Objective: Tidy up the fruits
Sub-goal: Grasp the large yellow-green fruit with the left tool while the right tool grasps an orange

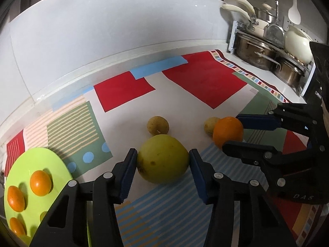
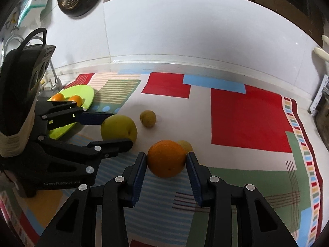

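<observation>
Here I have both tongs down at the fruit on the patterned cloth of the desk (image 2: 246, 113). The left tongs (image 1: 162, 160) are narrowed around the big green apple (image 1: 163, 158): its left pad (image 1: 128, 170) sits against the skin, while the right pad looks to be just at the skin, and I cannot tell whether it is pressing. The right tongs (image 2: 166, 162) are narrowed onto the orange (image 2: 166, 158), both pads touching its sides, so I judge that grip made.

To do this step well, I would want each pad seated across the widest part of its fruit before any lift, since both are round and can squirt forward out of a grip taken behind the middle. I would confirm the apple is squeezed on both sides, then raise each fruit straight up, clear of its neighbours. A small yellow-green fruit (image 1: 158, 125) lies just beyond the apple, and another (image 1: 209, 125) sits against the far side of the orange, so dragging could knock them rolling. The lime plate (image 1: 24, 164) at the near left, already carrying small oranges (image 1: 40, 182), looks the likely destination for the orange.

As for direction, neither fruit has a real long axis; both are close to spheres. From the right wrist view, the apple's dimple (image 2: 129, 132) faces right and toward me, so its stem line seems to lie roughly level, not upright. The orange shows no clear stem end.
</observation>
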The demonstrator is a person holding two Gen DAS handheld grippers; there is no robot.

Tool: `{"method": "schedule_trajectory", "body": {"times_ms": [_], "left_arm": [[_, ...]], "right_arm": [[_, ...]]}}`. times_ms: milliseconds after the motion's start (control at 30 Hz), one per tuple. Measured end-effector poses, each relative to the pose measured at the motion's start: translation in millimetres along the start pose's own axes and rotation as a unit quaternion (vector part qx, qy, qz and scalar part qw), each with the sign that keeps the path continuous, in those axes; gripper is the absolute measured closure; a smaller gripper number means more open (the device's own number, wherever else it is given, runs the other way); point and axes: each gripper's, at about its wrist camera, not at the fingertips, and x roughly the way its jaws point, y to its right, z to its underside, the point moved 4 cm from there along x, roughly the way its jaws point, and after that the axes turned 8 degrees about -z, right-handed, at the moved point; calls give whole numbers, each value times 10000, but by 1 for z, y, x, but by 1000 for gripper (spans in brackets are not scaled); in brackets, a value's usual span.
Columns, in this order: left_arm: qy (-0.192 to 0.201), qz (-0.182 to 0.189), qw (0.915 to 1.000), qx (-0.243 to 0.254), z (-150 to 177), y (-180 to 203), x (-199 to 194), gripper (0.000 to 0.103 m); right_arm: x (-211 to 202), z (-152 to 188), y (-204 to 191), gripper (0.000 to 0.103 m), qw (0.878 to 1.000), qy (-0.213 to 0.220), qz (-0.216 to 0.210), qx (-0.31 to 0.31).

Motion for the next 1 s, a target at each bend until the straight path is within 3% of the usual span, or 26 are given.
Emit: {"method": "schedule_trajectory", "body": {"times_ms": [333,1000], "left_arm": [[2,-239,9985,-499,7,-5,-31,52],[524,-870,9866,-1277,31,-21,-123,52]], "right_arm": [[-15,-2,-4,62,9997,210,-41,90],[-70,-9,-57,62,9964,760,-357,-148]]}}
